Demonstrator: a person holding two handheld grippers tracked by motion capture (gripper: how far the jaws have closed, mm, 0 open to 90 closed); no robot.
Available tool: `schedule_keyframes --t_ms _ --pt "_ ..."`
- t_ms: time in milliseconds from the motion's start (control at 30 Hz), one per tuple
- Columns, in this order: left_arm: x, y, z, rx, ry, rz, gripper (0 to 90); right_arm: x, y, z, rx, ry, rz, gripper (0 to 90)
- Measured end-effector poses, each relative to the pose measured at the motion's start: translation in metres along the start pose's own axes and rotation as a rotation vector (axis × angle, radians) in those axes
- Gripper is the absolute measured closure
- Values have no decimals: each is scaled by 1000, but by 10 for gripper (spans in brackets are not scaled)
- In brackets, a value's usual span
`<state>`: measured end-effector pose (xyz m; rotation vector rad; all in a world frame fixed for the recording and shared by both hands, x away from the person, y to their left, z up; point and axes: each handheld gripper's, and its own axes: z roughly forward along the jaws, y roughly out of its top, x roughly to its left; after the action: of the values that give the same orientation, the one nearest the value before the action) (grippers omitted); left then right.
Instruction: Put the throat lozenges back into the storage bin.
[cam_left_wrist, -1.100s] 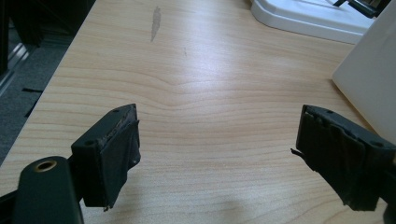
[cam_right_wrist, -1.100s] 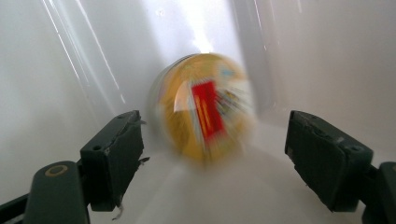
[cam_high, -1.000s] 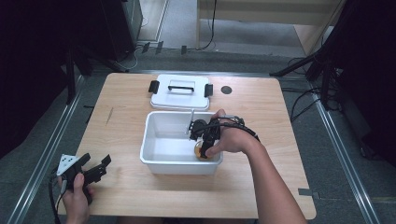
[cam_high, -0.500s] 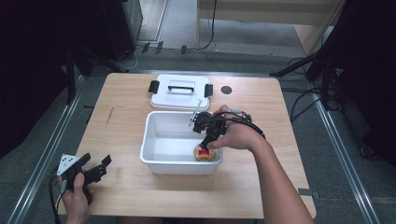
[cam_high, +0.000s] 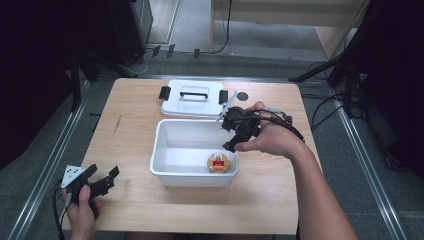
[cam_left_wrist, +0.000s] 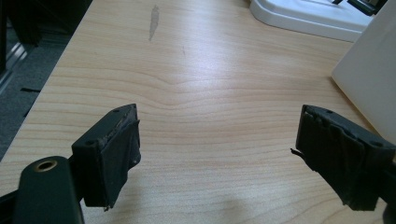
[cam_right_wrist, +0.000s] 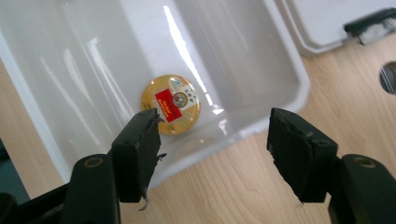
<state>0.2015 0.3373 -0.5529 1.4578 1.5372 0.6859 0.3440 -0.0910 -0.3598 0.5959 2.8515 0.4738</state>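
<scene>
Round tin (cam_right_wrist: 171, 104): a flat gold disc whose top carries a red rectangular label and a small printed emblem; the print is too small for you to read.
Tin's place: flat on the floor of the white tub (cam_high: 167, 134), in the tub's corner nearest you and your right hand, close beside both walls there.
Tub's place: mid-surface (cam_high: 135, 200), its near wall toward your edge, with the white lid (cam_high: 192, 102) lying just behind it toward the far edge.
Your right tongs (cam_high: 234, 134): above the tub's right rim, clear of the tin; the jaws have just been opening a little and stand apart with nothing between them.
Your left tongs (cam_high: 102, 181): at the near left corner of the surface, jaws wide apart over bare wood.
Hard to see: from above, your right hand covers most of those tongs. In the left gripper view, the tub is cut to a white sliver at the right edge.
</scene>
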Motion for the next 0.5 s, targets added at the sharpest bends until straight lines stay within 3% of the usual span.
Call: schedule_keyframes --t_ms 100,233,267,367,500 --pt "0 0 0 3 1 3 138 -10 -14 -11 -12 -37 68 325" --pt "0 0 0 0 3 1 138 -20 -31 -16 -24 -39 152 314" --pt "0 0 0 0 3 1 139 -20 -31 -16 -24 -39 152 314" --pt "0 0 0 3 3 4 138 -28 -46 -15 -17 -57 231 288" --pt "0 0 0 3 2 2 138 -36 -63 -10 -25 -80 295 257"
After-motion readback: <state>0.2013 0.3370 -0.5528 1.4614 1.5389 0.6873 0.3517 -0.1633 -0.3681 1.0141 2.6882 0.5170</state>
